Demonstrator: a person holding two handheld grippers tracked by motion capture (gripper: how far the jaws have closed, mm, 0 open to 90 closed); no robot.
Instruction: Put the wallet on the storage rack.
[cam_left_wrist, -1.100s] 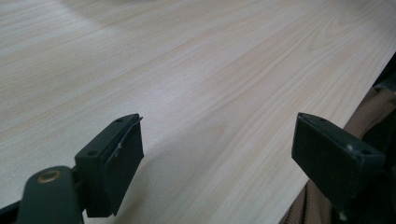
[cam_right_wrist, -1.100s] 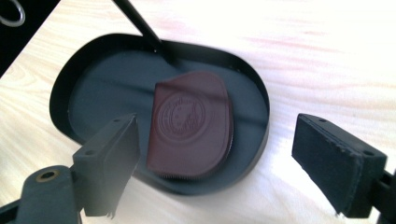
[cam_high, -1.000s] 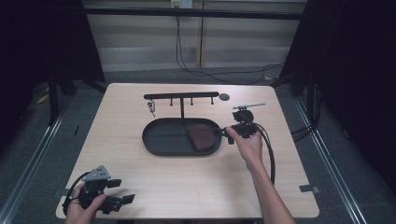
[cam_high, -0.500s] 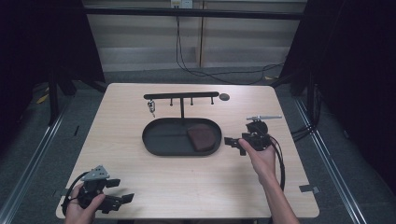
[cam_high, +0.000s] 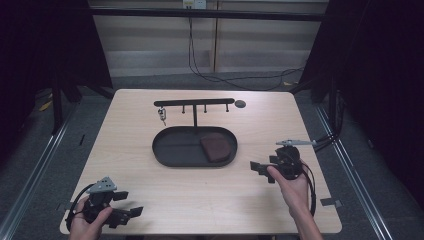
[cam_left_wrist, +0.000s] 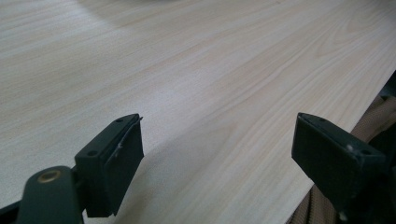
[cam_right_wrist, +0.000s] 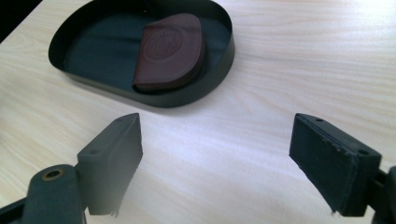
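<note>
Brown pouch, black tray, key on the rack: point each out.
brown pouch (cam_right_wrist: 169, 51), right gripper view, middle of its embossed face
black tray (cam_right_wrist: 219, 51), right gripper view, near rim wall
key (cam_high: 161, 116), high view, hanging body

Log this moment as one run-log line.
left gripper: open, empty, near table corner | right gripper: open, empty, right of tray | brown pouch: in black tray, right end | keys: hang on rack

**Room and backdrop**

Light wood bench (cam_high: 150, 120) sat on a grey carpeted floor (cam_high: 45, 145). Black curtains (cam_high: 380, 60) hung on both sides, pale panelled wall (cam_high: 150, 45) behind. Black cables (cam_high: 220, 77) ran down the wall and across the floor. Metal floor rails (cam_high: 35, 165) flanked the bench. Lighting was even, from overhead.
</note>
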